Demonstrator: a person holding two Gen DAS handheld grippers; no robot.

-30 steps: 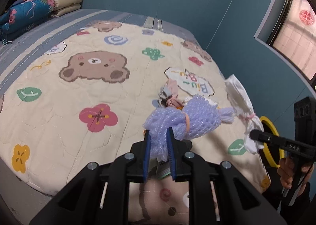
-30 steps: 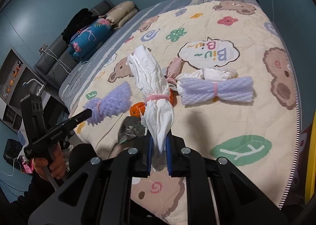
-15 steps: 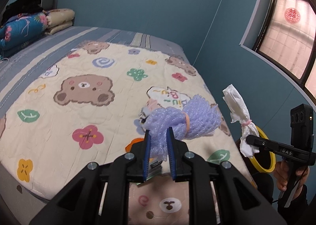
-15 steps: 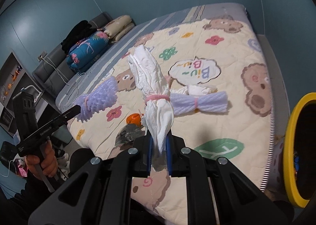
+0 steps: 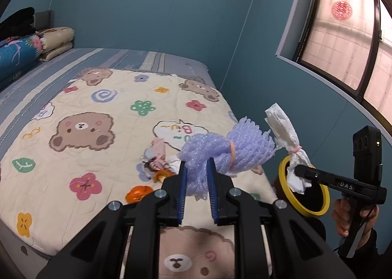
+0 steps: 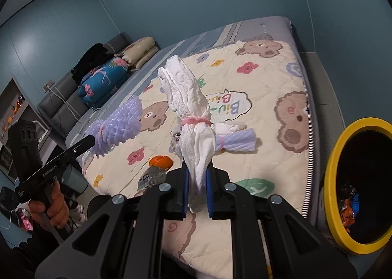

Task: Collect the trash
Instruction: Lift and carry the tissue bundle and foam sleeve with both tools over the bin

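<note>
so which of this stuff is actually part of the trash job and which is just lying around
Part of the job:
- purple foam net in left tongs
- white tissue bundle in right tongs
- yellow-rimmed bin
- second purple net, orange scrap on the quilt

Just lying about:
- bear quilt
- folded bedding
- window

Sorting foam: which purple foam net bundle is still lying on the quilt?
The flatter purple foam net bundle beside the white paper; the other is in the left gripper.

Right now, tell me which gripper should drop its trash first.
Right. The right gripper, holding the white tissue bundle, sits nearest the yellow-rimmed bin; the left gripper holds purple foam netting over the bed.
</note>
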